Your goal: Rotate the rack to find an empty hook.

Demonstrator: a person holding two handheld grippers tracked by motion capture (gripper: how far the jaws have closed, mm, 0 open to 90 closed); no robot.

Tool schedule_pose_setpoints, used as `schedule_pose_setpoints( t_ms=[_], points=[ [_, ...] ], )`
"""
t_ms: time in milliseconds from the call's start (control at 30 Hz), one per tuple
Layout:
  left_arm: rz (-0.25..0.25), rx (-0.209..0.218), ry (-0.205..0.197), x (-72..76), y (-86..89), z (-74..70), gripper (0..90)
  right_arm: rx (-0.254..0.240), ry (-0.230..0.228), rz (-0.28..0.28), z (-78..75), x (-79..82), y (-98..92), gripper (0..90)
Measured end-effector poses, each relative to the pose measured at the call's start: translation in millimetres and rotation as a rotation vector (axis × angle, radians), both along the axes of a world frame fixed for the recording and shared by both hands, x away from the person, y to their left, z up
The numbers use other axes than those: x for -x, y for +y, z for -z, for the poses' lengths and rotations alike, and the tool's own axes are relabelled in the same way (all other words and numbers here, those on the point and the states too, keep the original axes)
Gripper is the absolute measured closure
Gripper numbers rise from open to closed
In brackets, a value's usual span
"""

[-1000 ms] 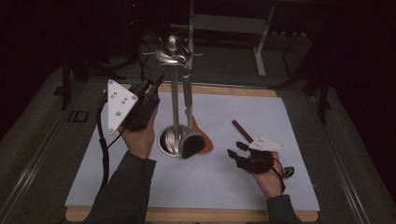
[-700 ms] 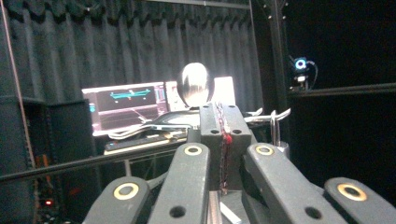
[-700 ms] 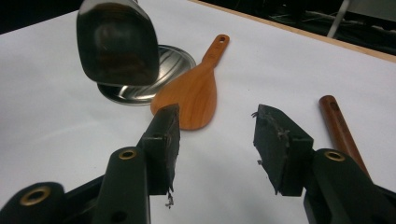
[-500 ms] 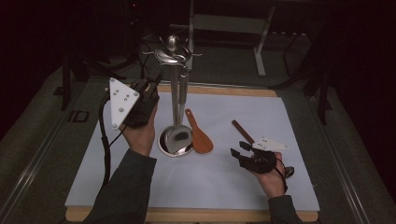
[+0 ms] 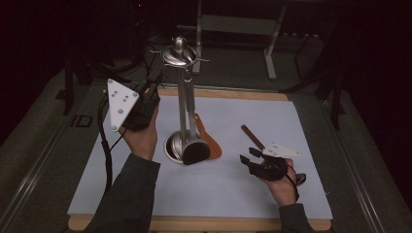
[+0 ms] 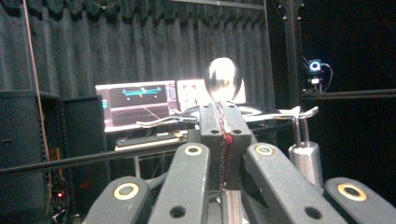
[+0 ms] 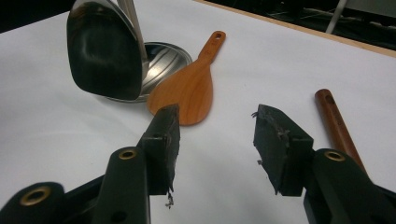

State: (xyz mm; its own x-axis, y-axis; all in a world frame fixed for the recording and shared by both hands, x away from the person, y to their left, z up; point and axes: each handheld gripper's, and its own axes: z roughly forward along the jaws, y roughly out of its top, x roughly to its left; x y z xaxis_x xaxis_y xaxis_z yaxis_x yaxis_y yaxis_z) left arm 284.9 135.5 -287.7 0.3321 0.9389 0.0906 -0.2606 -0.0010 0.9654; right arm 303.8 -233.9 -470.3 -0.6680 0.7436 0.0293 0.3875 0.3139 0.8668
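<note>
A steel utensil stand [image 5: 183, 104] rises from a round base [image 7: 164, 59] on the pale mat. From one of its top hooks [image 6: 281, 114] hangs a metal spatula, whose dark head [image 5: 196, 151] [image 7: 103, 52] is down by the base. A wooden rice paddle [image 5: 208, 139] [image 7: 187, 90] lies flat beside the base. My left gripper [image 5: 156, 80] [image 6: 219, 110] is raised, shut with nothing between its jaws, close to the stand's top knob [image 6: 224, 79]. My right gripper [image 5: 247, 155] [image 7: 215, 126] rests low over the mat, open, pointing at the paddle.
A brown-handled utensil [image 5: 252, 137] [image 7: 334, 122] lies on the mat by my right hand, its far end under the hand. The mat's wooden board edge [image 5: 228, 93] runs along the back. Two lit monitors [image 6: 136, 102] stand beyond the stand.
The hanging spatula's head has swung at the foot of the stand, uncovering the wooden paddle and then settling back. Both hands have hardly moved.
</note>
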Motion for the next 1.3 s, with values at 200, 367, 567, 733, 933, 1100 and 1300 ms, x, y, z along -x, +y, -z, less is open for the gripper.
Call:
schedule_pose_setpoints(
  t_ms=[200,367,567,733,933,1100,1300],
  points=[
    [-0.018,0.004,0.011,-4.3,4.0,-1.4,90.0,0.002,0.003,-0.001,1.4,-0.5,0.1,50.7],
    [-0.03,0.005,0.017,-9.0,7.4,-2.5,90.0,0.002,0.003,-0.002,1.4,-0.2,0.2,50.7],
    [-0.043,0.012,0.028,-15.1,13.5,-3.6,90.0,0.001,0.006,-0.002,1.9,-0.2,0.2,50.7],
    [-0.045,0.01,0.041,-20.2,15.9,-5.4,90.0,0.002,0.009,-0.003,2.9,-0.1,0.2,50.7],
    [-0.05,0.01,0.051,-25.7,18.3,-7.0,90.0,0.005,0.015,-0.007,4.2,-0.1,1.3,50.7],
    [-0.055,0.016,0.062,-30.3,20.1,-8.6,90.0,0.003,0.016,-0.008,4.7,-0.2,1.1,50.7],
    [-0.063,0.015,0.078,-36.8,20.9,-10.8,90.0,0.004,0.017,-0.005,5.7,-0.7,0.2,50.7]
  ],
)
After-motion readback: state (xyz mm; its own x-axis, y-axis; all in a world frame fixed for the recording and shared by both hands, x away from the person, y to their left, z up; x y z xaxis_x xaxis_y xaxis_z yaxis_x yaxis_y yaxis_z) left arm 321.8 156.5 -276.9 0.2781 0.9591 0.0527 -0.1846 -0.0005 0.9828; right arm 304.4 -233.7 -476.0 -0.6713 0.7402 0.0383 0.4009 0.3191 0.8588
